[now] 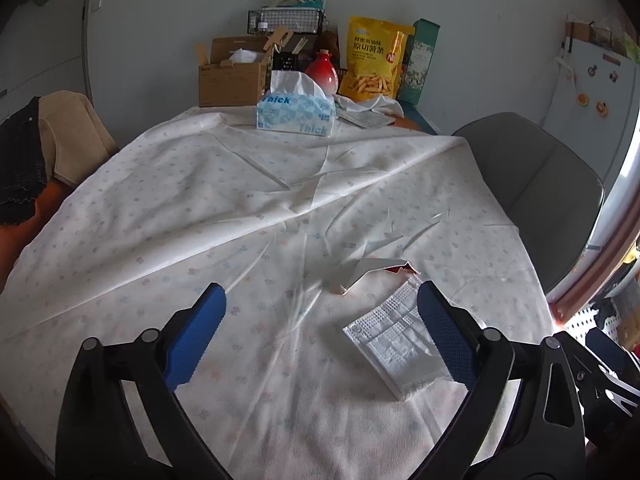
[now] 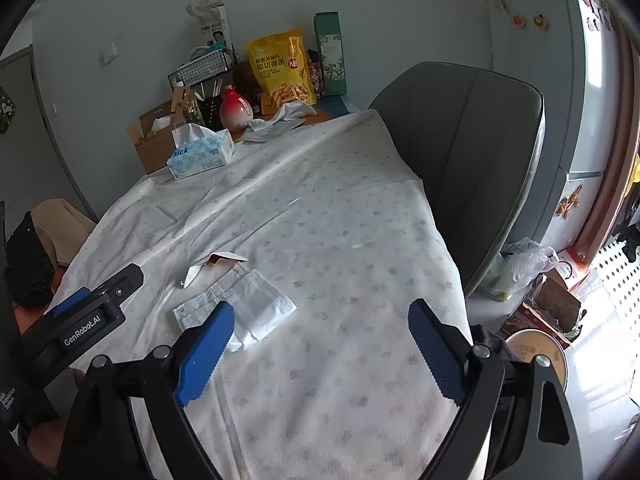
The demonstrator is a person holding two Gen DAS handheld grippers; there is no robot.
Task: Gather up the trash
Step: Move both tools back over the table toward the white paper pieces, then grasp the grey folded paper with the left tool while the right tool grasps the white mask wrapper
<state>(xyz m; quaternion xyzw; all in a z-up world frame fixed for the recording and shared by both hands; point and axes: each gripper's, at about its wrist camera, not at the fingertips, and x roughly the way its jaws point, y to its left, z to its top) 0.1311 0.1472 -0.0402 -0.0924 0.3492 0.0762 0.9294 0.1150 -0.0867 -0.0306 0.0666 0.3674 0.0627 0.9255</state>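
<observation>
A flat silvery-white empty wrapper (image 1: 394, 344) lies on the tablecloth, just inside my left gripper's right finger; it also shows in the right wrist view (image 2: 244, 306). A torn white scrap with a red inside (image 1: 370, 272) lies just beyond it, also in the right wrist view (image 2: 212, 266). My left gripper (image 1: 322, 334) is open and empty, low over the cloth. My right gripper (image 2: 320, 350) is open and empty, to the right of the wrapper. The left gripper's body (image 2: 86, 320) shows at the left of the right wrist view.
A wrinkled white tablecloth (image 1: 240, 208) covers the table. At the far end stand a tissue box (image 1: 296, 114), a cardboard box (image 1: 232, 72), a red vase (image 1: 322, 72) and a yellow snack bag (image 1: 374, 60). A grey chair (image 2: 460, 160) stands at the right, with bags and boxes (image 2: 536, 280) on the floor.
</observation>
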